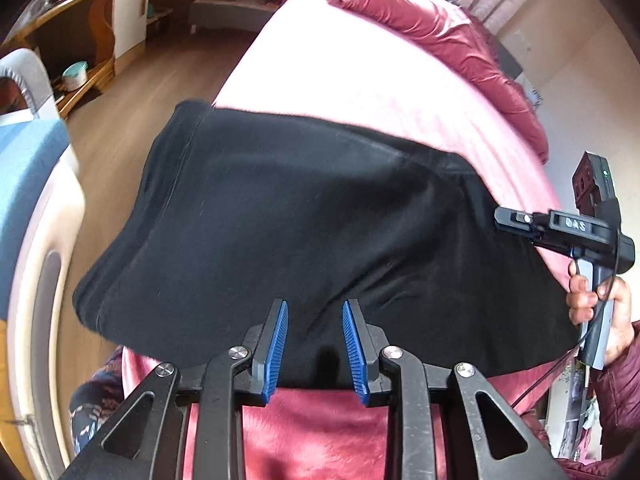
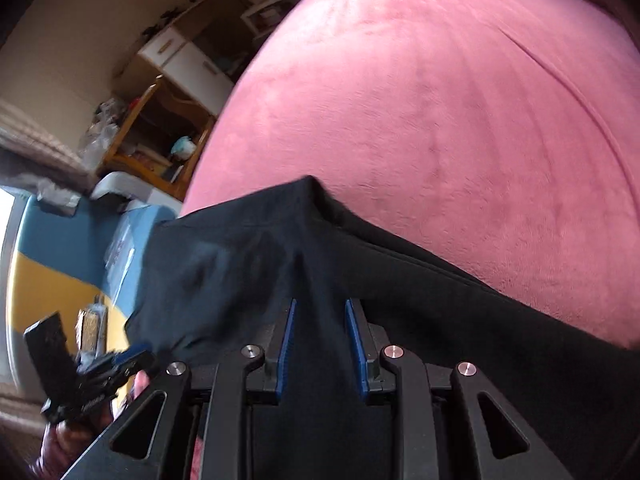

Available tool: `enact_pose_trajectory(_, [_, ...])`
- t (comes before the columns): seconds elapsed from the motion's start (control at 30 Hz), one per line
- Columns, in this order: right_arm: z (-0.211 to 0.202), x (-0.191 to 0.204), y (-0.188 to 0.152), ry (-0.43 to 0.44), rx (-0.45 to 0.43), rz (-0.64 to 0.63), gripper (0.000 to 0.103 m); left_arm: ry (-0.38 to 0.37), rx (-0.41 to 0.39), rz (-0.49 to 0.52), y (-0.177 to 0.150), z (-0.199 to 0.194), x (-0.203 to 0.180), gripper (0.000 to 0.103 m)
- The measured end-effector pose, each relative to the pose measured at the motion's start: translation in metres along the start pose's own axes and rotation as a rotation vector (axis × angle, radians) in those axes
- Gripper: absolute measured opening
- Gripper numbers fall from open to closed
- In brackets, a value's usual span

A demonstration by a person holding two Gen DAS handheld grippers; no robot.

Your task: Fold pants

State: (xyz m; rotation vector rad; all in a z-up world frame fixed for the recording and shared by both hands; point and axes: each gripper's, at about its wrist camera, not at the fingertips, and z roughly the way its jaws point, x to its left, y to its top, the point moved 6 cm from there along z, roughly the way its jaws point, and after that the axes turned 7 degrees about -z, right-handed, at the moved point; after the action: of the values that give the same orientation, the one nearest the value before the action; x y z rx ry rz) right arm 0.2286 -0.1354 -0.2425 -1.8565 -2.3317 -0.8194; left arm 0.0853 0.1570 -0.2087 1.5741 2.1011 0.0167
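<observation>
Black pants lie folded on a pink bed, a gripper at each end.

The pants (image 1: 304, 216) lie spread across the pink bed cover (image 1: 360, 72), ahead of and beneath both sets of jaws; one end hangs a little over the bed's edge toward the wooden floor (image 1: 168, 72). The left gripper (image 1: 315, 344) stands over the near hem with its blue pads (image 1: 280, 344) partly apart and nothing pinched between them; the cloth lies beyond and below the tips. The right gripper (image 2: 320, 344) is also partly open, its pads over dark fabric that runs between and under them, though no pressing on the cloth is visible. In the left view it points in at the pants' right edge, held by a hand (image 1: 600, 308). A red quilt (image 1: 440, 28) is bunched up far beyond the jaws.
</observation>
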Motion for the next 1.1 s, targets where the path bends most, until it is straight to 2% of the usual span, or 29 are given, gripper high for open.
enact_pose_trajectory(0.03, [0.007, -0.008, 0.003, -0.024, -0.001, 0.03, 0.023, 0.029, 0.014, -0.01, -0.002, 0.003, 0.005, 0.029])
enact_pose_trajectory(0.1, [0.017, -0.018, 0.009, -0.011, -0.008, 0.095, 0.021, 0.036, 0.029, -0.038, -0.004, 0.007, 0.012, 0.029])
enact_pose_trajectory(0.2, [0.017, -0.013, 0.013, -0.03, -0.023, 0.074, 0.023, 0.045, 0.018, -0.039, -0.001, 0.0, 0.012, 0.029])
enact_pose_trajectory(0.27, [0.011, -0.008, 0.011, -0.028, -0.038, 0.067, 0.023, 0.022, -0.005, -0.029, 0.001, -0.005, 0.006, 0.029])
enact_pose_trajectory(0.33, [0.0, -0.008, 0.005, -0.03, -0.061, 0.074, 0.025, -0.007, -0.036, -0.015, 0.001, -0.016, 0.001, 0.034])
enact_pose_trajectory(0.4, [-0.014, -0.01, -0.006, -0.033, -0.09, 0.079, 0.028, -0.036, -0.069, 0.028, 0.003, -0.022, -0.011, 0.037])
enact_pose_trajectory(0.5, [-0.039, -0.018, -0.029, -0.037, -0.12, 0.109, 0.028, -0.063, -0.091, 0.097, 0.004, -0.026, -0.032, 0.041])
enact_pose_trajectory(0.57, [-0.056, -0.033, -0.047, -0.055, -0.136, 0.144, 0.028, -0.087, -0.078, 0.115, 0.003, -0.022, -0.043, 0.041])
enact_pose_trajectory(0.63, [-0.078, -0.059, -0.069, -0.054, -0.155, 0.217, 0.031, -0.104, -0.057, 0.117, 0.001, -0.012, -0.055, 0.046])
enact_pose_trajectory(0.77, [-0.136, -0.116, -0.116, -0.103, -0.245, 0.367, 0.043, -0.11, -0.029, 0.143, -0.004, -0.004, -0.069, 0.049])
enact_pose_trajectory(0.9, [-0.187, -0.169, -0.163, -0.111, -0.331, 0.516, 0.048, -0.119, -0.015, 0.168, -0.01, -0.001, -0.083, 0.049])
enact_pose_trajectory(0.97, [-0.215, -0.194, -0.194, -0.122, -0.389, 0.611, 0.05, -0.125, -0.013, 0.176, -0.012, -0.001, -0.088, 0.05])
enact_pose_trajectory(1.1, [-0.248, -0.25, -0.259, -0.074, -0.553, 0.879, 0.051, -0.129, -0.011, 0.181, -0.012, 0.001, -0.096, 0.05])
